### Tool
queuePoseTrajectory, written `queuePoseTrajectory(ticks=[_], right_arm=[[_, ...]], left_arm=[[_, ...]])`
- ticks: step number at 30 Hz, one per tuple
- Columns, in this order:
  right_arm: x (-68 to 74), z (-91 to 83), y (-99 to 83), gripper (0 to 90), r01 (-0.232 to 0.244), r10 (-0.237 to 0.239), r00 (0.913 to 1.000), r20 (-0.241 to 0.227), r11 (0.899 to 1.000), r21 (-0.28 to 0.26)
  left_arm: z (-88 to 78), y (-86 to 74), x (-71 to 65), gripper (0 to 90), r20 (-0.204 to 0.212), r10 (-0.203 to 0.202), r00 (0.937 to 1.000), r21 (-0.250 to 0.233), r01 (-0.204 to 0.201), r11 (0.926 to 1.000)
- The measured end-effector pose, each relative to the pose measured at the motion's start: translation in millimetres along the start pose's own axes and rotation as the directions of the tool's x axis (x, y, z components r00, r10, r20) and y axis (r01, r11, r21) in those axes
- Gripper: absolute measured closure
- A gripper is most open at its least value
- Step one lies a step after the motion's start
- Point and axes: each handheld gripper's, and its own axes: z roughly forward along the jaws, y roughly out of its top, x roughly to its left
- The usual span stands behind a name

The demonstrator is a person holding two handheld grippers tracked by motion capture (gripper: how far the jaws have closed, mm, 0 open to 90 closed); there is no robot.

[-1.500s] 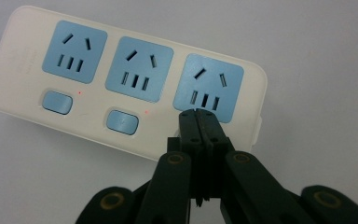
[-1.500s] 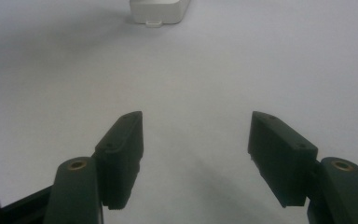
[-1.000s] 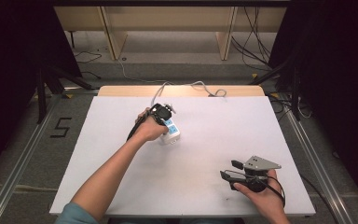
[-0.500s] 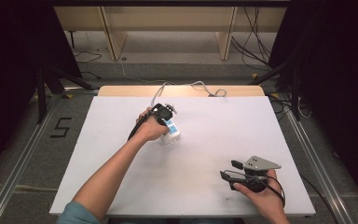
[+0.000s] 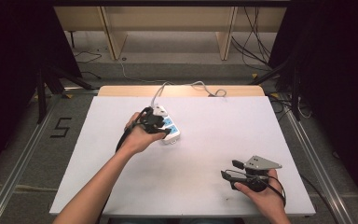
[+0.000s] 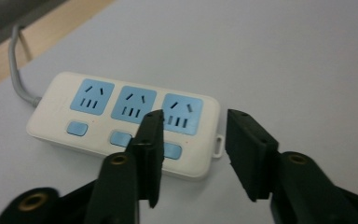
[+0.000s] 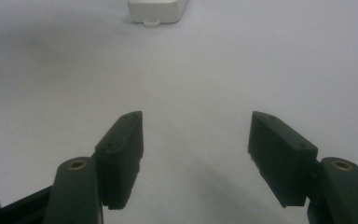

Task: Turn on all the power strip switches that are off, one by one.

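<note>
The power strip point(image 6: 121, 126) lies on the table's point(image 5: 205, 196) far left-centre, partly hidden by the left gripper point(image 6: 193, 135), whose jaws have just been opened, nothing between them. The right gripper point(image 7: 196, 135) is held apart, unmoved.

2 black grippers point(image 5: 168, 132) — brass-coloured screws point(image 7: 77, 164)

The high view looks forward and down from above the near edge of the table point(image 5: 200, 140), well back. The left tool's camera rides close over the power strip point(image 6: 126, 119) near the far edge. The right tool's camera sits low by the near right corner — both tool views share that strip's end point(image 7: 157, 10).
</note>
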Motion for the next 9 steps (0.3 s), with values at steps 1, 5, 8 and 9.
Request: queuePoseTrajectory(ticks=[1, 5, 8, 9], right_arm=[[0.2, -0.3, 0.1, 36.7, 0.000, 0.000, 1.0000, 0.001, 1.000, -0.001], [1.1, -0.5, 0.5, 36.7, -0.001, 0.001, 1.0000, 0.001, 1.000, -0.003], [1.2, -0.7, 1.0, 36.6, -0.001, 0.001, 1.0000, 0.002, 1.000, -0.008], [1.1, -0.8, 0.9, 36.5, -0.002, 0.002, 1.0000, 0.003, 1.000, -0.009]], left_arm=[[-9.6, -7.4, -2.8, 49.5, 0.009, -0.002, 1.0000, -0.036, 0.002, 0.9993], [-39.8, -44.6, -13.9, 34.5, 0.005, -0.002, 1.0000, -0.106, 0.003, 0.9944], [-54.1, -69.5, -17.5, 29.7, -0.003, -0.020, 0.9998, -0.121, 0.019, 0.9925], [-57.1, -77.0, -18.0, 29.6, -0.003, -0.027, 0.9996, -0.125, 0.027, 0.9918]])
